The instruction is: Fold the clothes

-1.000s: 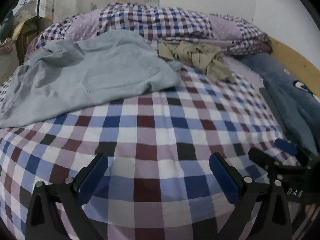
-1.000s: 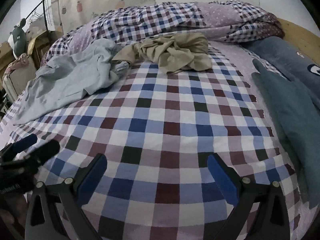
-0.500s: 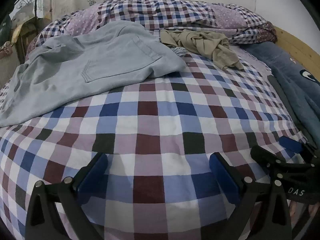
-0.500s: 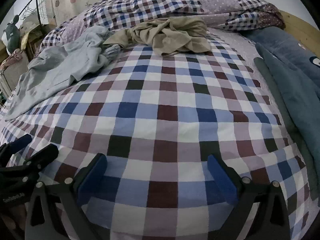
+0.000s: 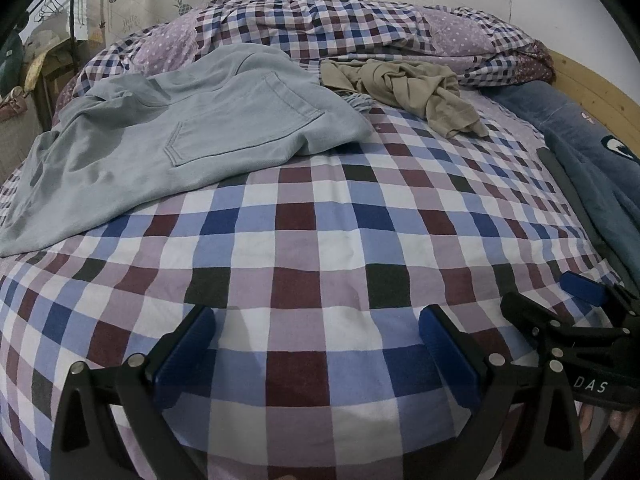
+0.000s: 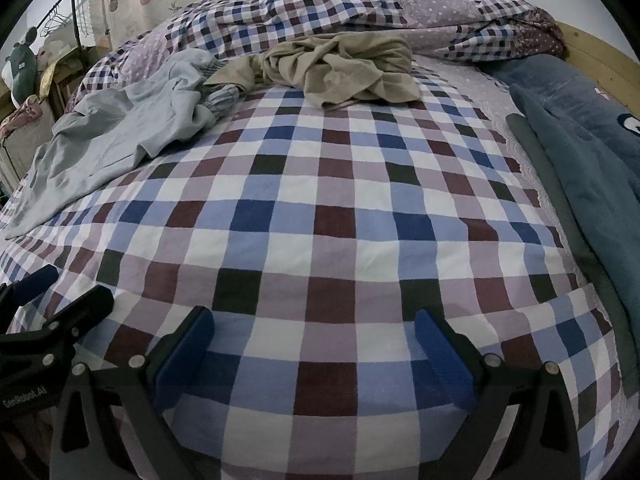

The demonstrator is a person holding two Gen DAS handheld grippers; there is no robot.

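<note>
A light grey hoodie point(image 5: 180, 140) with a front pocket lies spread and rumpled on the left half of the checked bed point(image 5: 320, 240); the right wrist view shows the hoodie point(image 6: 120, 140) at left. A crumpled beige garment point(image 5: 412, 84) sits behind it near the rolled duvet, seen again as the beige garment point(image 6: 344, 68). My left gripper point(image 5: 316, 344) hovers open over the near sheet, holding nothing. My right gripper point(image 6: 312, 340) is likewise open and empty, beside the left one. Both are well short of the clothes.
A checked duvet point(image 5: 340, 24) is bunched along the far side. A blue blanket point(image 6: 580, 152) lies along the right edge by a wooden bed frame point(image 5: 600, 88). A clothes rack point(image 6: 64, 16) and clutter stand at far left. The checked sheet point(image 6: 320, 220) stretches between grippers and clothes.
Both grippers have drifted forward and slightly up over the bed, so the hoodie and beige garment appear nearer. Jaws stayed open; no cloth moved.
</note>
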